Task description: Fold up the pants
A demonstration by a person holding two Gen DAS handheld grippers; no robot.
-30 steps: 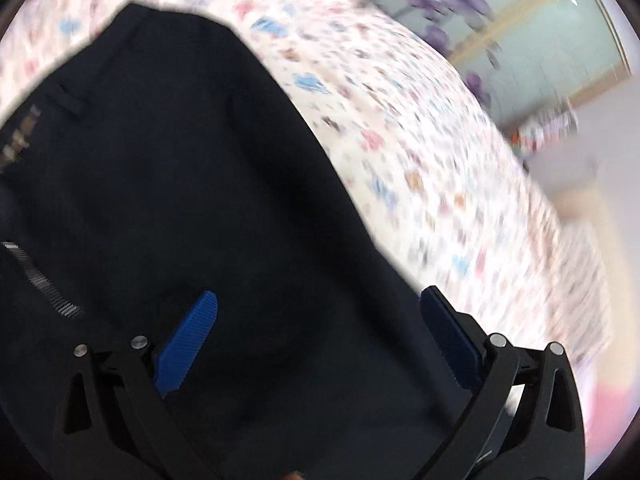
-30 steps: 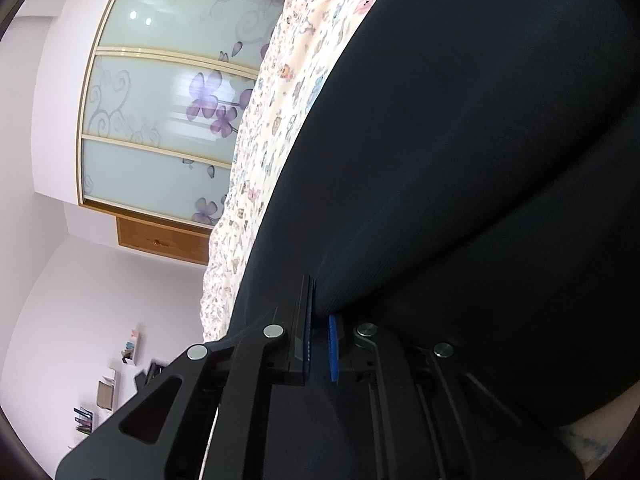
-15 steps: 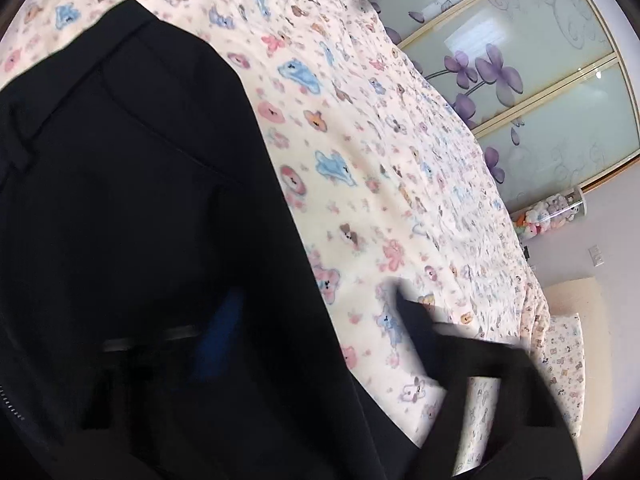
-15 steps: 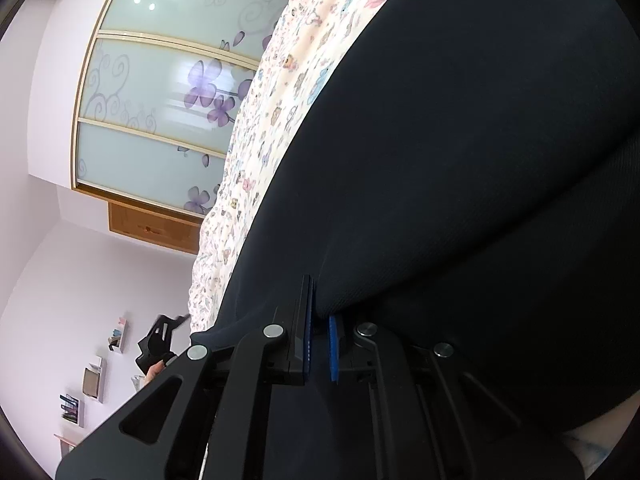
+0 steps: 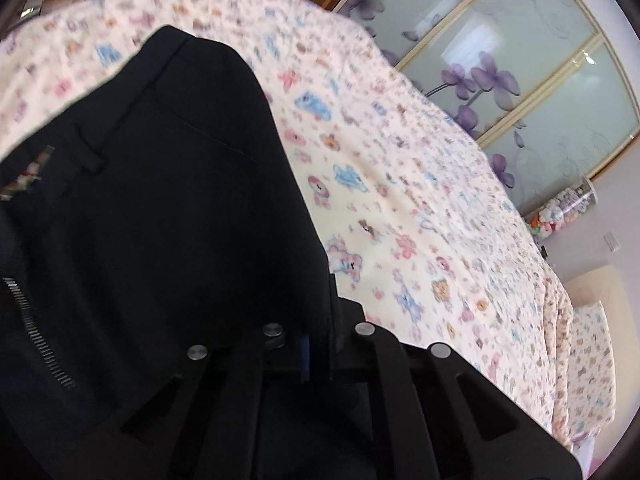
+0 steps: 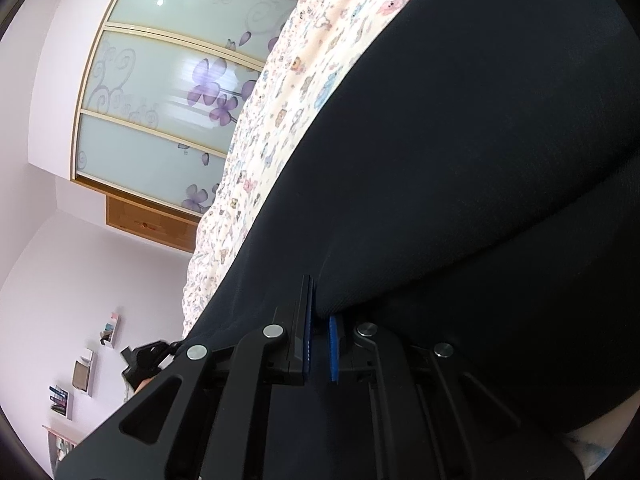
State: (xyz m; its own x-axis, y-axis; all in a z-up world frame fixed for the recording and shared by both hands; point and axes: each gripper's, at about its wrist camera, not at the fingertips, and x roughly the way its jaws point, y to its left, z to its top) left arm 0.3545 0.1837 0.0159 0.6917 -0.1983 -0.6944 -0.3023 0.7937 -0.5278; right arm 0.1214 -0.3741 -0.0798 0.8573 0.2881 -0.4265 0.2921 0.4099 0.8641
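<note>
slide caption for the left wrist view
Left gripper clamped on the edge of black pants lying on a cartoon-print bedsheet, floral wardrobe doors behind.

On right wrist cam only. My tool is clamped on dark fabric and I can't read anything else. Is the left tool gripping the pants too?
Observer: Yes. The left tool is shut on the side edge of the black fabric pants.
Operator: Which end of the pants is it at?
Observer: The waist end. A belt loop on the waistband shows up ahead of it in the left wrist view.
</note>
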